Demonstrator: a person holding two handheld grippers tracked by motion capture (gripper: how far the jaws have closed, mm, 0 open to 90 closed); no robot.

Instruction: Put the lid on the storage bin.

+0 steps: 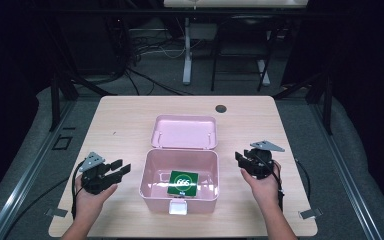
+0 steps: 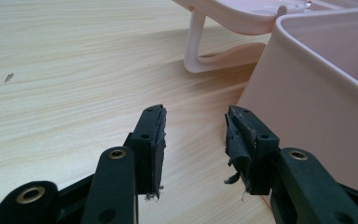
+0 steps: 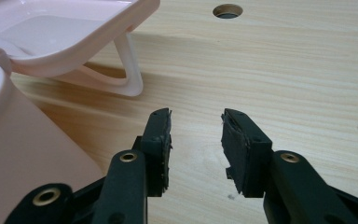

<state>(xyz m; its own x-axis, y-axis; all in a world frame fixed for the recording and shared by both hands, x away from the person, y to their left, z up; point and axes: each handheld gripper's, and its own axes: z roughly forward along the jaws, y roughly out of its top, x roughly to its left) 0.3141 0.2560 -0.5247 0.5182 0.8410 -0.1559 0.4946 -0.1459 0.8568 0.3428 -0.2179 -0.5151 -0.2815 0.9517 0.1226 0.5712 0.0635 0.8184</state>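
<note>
My pale wooden table carries the pink plastic box between my hands, its hinged pink lid thrown back flat behind it. A green card with a white ring mark lies inside, on the floor of the box. My left claw and right claw both stand spread and empty beside the walls. If I come in low, I judge a jaw could catch the rim and shove the light box — or the flat card may slip my worn pads.
</note>
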